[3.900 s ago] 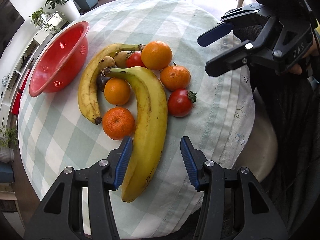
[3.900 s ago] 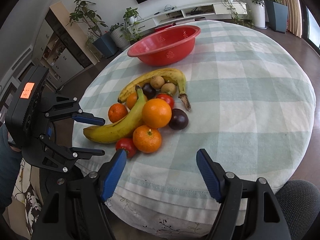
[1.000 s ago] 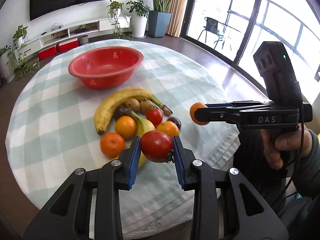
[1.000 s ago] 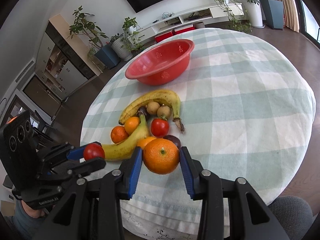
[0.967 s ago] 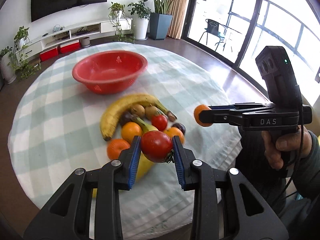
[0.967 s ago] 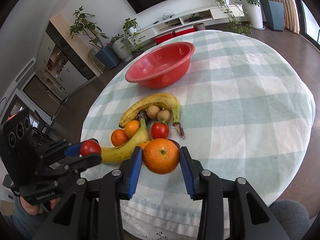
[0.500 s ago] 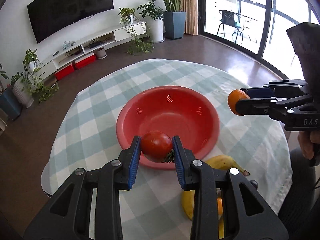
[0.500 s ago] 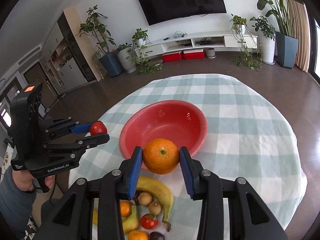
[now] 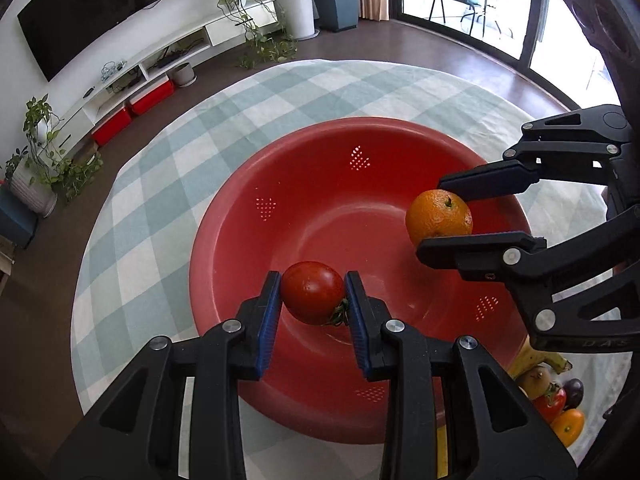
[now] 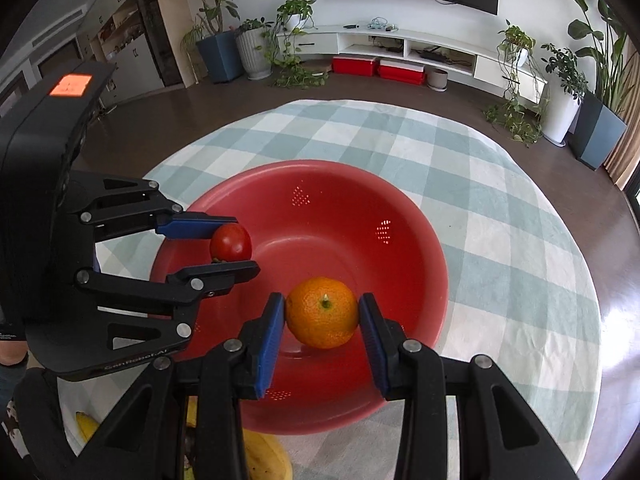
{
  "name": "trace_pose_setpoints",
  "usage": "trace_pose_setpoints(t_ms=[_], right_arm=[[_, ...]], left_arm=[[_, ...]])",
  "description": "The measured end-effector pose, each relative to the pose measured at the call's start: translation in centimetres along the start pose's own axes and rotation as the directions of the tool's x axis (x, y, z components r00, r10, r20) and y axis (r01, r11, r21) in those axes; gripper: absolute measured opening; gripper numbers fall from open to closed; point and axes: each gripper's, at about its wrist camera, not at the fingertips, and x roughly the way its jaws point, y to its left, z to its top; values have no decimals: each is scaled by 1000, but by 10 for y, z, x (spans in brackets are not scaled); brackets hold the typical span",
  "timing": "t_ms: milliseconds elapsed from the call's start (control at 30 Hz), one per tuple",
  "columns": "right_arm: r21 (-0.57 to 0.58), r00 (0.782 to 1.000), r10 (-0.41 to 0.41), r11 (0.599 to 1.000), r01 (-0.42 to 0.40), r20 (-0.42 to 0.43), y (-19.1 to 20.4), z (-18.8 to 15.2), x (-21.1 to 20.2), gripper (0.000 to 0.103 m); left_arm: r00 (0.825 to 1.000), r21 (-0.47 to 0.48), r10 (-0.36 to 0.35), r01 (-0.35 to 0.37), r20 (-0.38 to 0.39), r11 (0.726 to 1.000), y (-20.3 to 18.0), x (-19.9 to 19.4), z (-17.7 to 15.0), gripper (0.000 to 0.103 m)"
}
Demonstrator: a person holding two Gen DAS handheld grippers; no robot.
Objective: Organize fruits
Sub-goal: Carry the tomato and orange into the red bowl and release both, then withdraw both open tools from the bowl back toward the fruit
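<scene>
A red perforated bowl [image 9: 320, 168] [image 10: 424, 240] stands on the round checked table. My left gripper [image 9: 313, 298] [image 10: 222, 245] is shut on a red tomato [image 9: 312, 292] [image 10: 231, 242] and hangs over the bowl's near-left inside. My right gripper [image 10: 322, 320] [image 9: 440, 216] is shut on an orange [image 10: 322, 312] [image 9: 438, 218], held above the bowl's near-right inside. Both fruits are in the air, clear of the bowl's floor. The two grippers point down into the bowl side by side, apart from each other.
The leftover fruit lies on the checked cloth [image 9: 160, 168] just behind the bowl: bananas [image 10: 264, 456], a tomato [image 9: 554, 400], a small orange [image 9: 570, 426] and a dark round fruit [image 9: 574, 388]. Floor, a TV shelf and potted plants surround the table.
Both grippers have travelled from over the fruit pile to above the red bowl, each still carrying its fruit, and now tilt steeply down into it.
</scene>
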Motion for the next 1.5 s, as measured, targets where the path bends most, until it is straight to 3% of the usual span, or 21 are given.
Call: trace_pose_setpoints(t_ms=[400,533,600,667,733,800,867,1000,1033,1133,1200,1267,1500], right_arm=[[-23,999,-43,999,42,-29,2,-2,19,41],[6,999,-45,999,45,-14,-1,-1,9,55],[30,999,-38,999,38,3,-3,0,-3,59],[53,999,-21,998,19,43,-5,-1,-23,63],[71,995,0,997,-8,102,-5,-6,-48,69],[93,985,20,995,-36,169,-6,-15,-77,75],[118,974,27,991,-55,226,-7,-28,-105,81],[182,952,61,976,-120,301,-7,-61,-146,82],[194,947,65,972,-132,315,-6,-72,-153,82],[203,943,56,971,-128,328,4,-102,-166,82],[192,945,50,974,-117,324,16,-122,-170,82],[194,946,57,973,-125,320,26,-143,-171,82],[236,955,111,955,-180,276,49,-195,-161,82]], left_arm=[[999,18,46,-46,-14,999,-10,17,-4,31],[997,1,77,-77,22,997,-7,2,-5,32],[993,-12,103,-102,60,995,-5,-13,-6,41],[983,-30,135,-132,128,991,-4,-36,-8,53],[964,-52,160,-153,210,987,-3,-64,-13,83],[943,-57,155,-144,294,988,-5,-90,-21,103],[930,-43,154,-149,334,988,-9,-110,-31,103],[876,-90,189,-166,443,982,-18,-153,-60,103],[871,-97,205,-181,447,979,-22,-163,-67,103],[890,-144,269,-232,367,962,-31,-180,-86,103],[911,-208,255,-195,324,959,-33,-191,-102,103],[907,-222,216,-142,361,965,-41,-205,-124,103],[957,-39,68,-59,283,997,-89,-202,-170,103]])
